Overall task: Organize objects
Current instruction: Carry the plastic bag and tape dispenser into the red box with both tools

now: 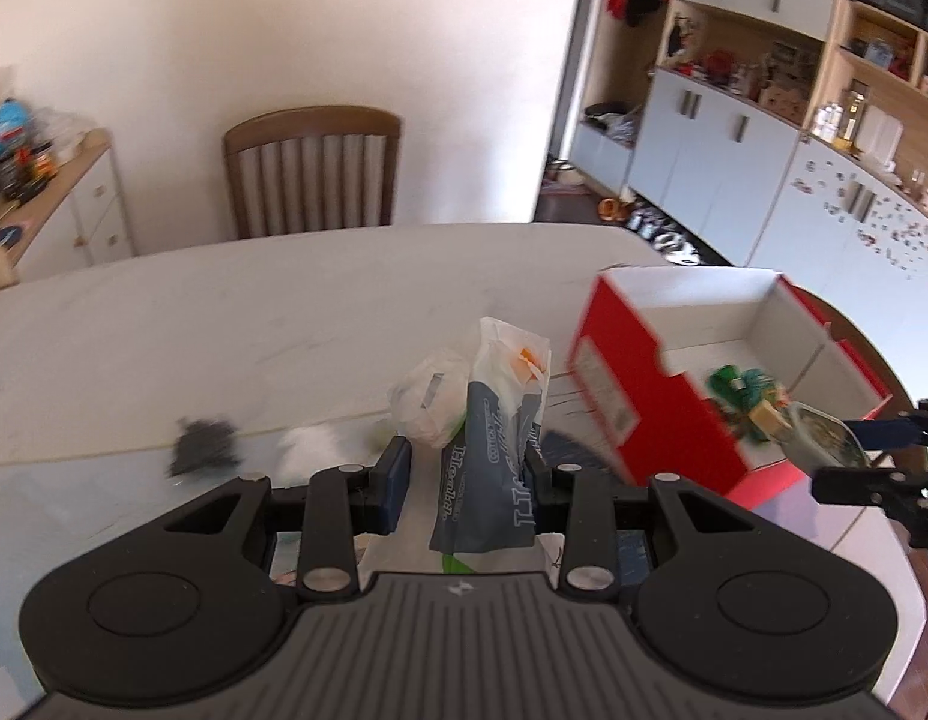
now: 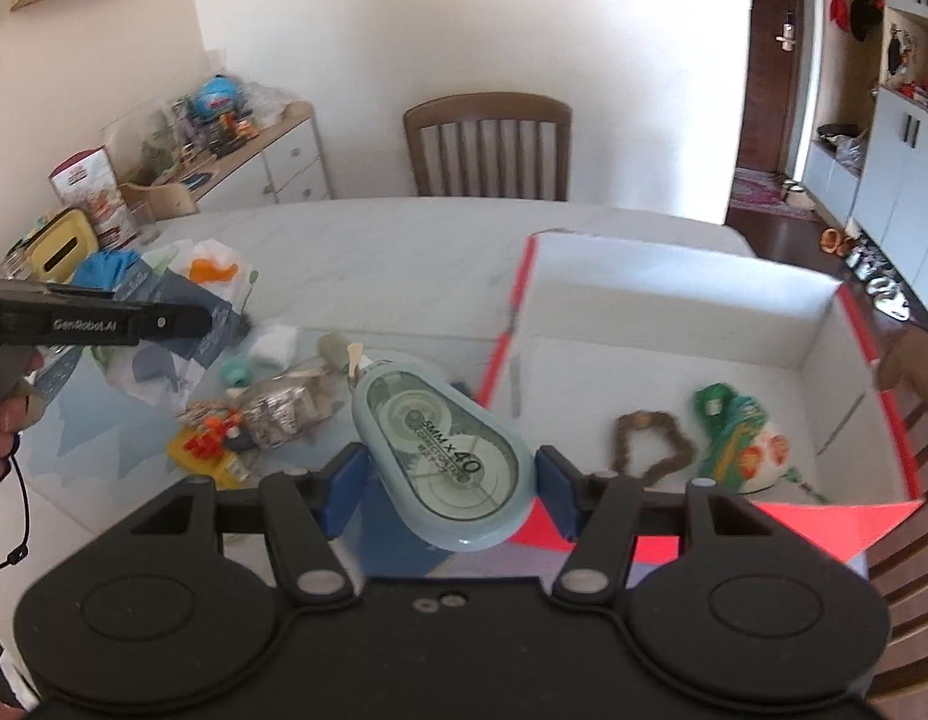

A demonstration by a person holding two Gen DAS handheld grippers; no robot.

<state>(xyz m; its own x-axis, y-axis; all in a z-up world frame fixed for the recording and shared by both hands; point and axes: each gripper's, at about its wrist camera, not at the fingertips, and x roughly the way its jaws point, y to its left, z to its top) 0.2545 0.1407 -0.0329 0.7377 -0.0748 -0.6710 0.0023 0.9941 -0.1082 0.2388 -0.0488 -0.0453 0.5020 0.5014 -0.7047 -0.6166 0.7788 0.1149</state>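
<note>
The left tool (image 1: 467, 474) grips a plastic packet (image 1: 494, 456); the right tool (image 2: 449, 480) grips a correction tape (image 2: 446, 450), red box (image 2: 824, 324) at two o'clock.

**Left gripper lifts a plastic packet above the table**

The left gripper (image 1: 469, 468) clamps a grey-blue printed plastic packet (image 1: 494, 438), with a crumpled white bag (image 1: 428, 402) bunched beside it. Near the table's (image 1: 254, 306) right edge stands an open red box (image 1: 638, 378), white inside, holding green items (image 1: 740, 387). The right gripper (image 1: 854, 450) enters from the right, carrying a correction tape dispenser (image 1: 821, 435).
</note>
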